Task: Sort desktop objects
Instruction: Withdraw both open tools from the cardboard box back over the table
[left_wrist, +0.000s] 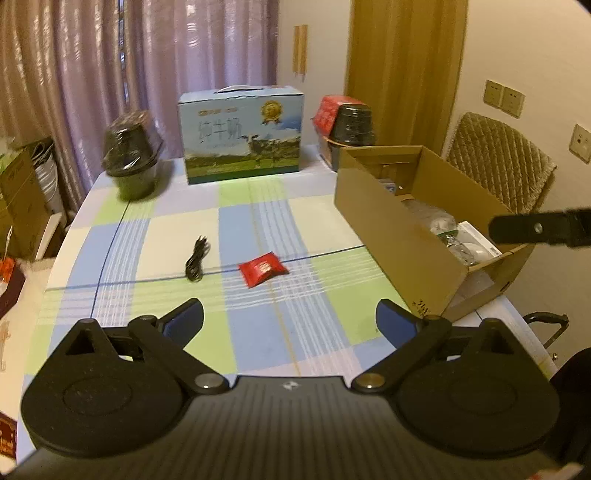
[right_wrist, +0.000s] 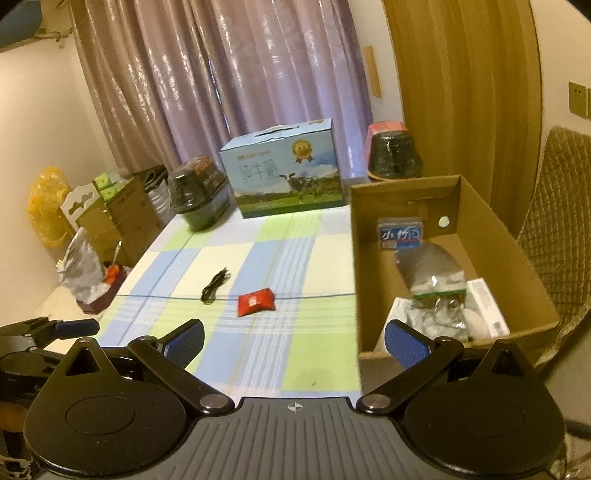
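Left wrist view first: we see our left gripper (left_wrist: 290, 319) low in the frame, its jaws spread wide with nothing between them, hanging over the bench (left_wrist: 258, 332), which wears a checked cloth of blue, green and cream. Beyond the blue pads (left_wrist: 184, 321) a red snack packet (left_wrist: 263, 268) lies flat on the cloth, and just to its left sits a small coiled black cable (left_wrist: 196, 259), the two near each other but apart. To the right stands an open cardboard box (left_wrist: 399, 236) with packets and white items inside; one black finger of our right gripper (left_wrist: 535, 229) reaches in from the right edge over the box's near end. At the far edge we see a blue milk carton case (left_wrist: 242, 134) with a cow printed on it, flanked by a dark wrapped pot (left_wrist: 133, 155) on the left and another dark wrapped pot (left_wrist: 352, 122) on the right.

From the right wrist view, our right gripper (right_wrist: 293, 341) also has its jaws wide apart and empty, above the bench edge by the box (right_wrist: 369, 258). Inside the box lie a silver foil bag (right_wrist: 436, 273) and, further back, a blue-labelled packet (right_wrist: 400, 234). The red packet (right_wrist: 255, 302) and the cable (right_wrist: 215, 285) rest on the cloth left of the box. The left gripper (right_wrist: 55, 328) shows at the left edge.
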